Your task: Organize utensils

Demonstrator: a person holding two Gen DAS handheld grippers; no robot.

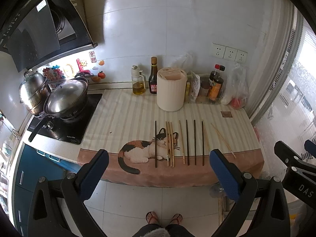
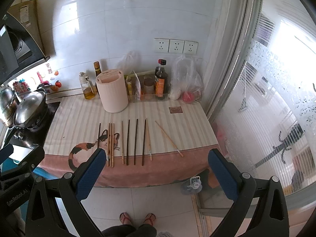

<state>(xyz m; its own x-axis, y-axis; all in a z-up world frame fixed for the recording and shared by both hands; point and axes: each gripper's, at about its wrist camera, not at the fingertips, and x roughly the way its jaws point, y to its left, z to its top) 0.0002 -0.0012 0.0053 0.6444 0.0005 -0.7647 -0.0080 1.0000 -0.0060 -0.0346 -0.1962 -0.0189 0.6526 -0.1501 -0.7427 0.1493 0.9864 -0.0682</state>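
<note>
We hold the left gripper (image 1: 158, 169) and right gripper (image 2: 156, 167) spread wide and empty; chopsticks (image 2: 128, 142) lie at twelve o'clock before the holder (image 2: 112, 90), thin enough, we judge, to roll away when pinched

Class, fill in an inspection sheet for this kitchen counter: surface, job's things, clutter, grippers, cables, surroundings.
Surface: striped cat-print cloth covers the counter.
Job's things: dark and light chopsticks lie in a row; cream holder stands behind, upright.
Clutter: oil bottle, sauce bottles, plastic bags along the wall.
Grippers: left gripper and right gripper open, empty, short of the counter.
Cables: nothing seen.
Surroundings: stove with pots, wall sockets, window.
</note>
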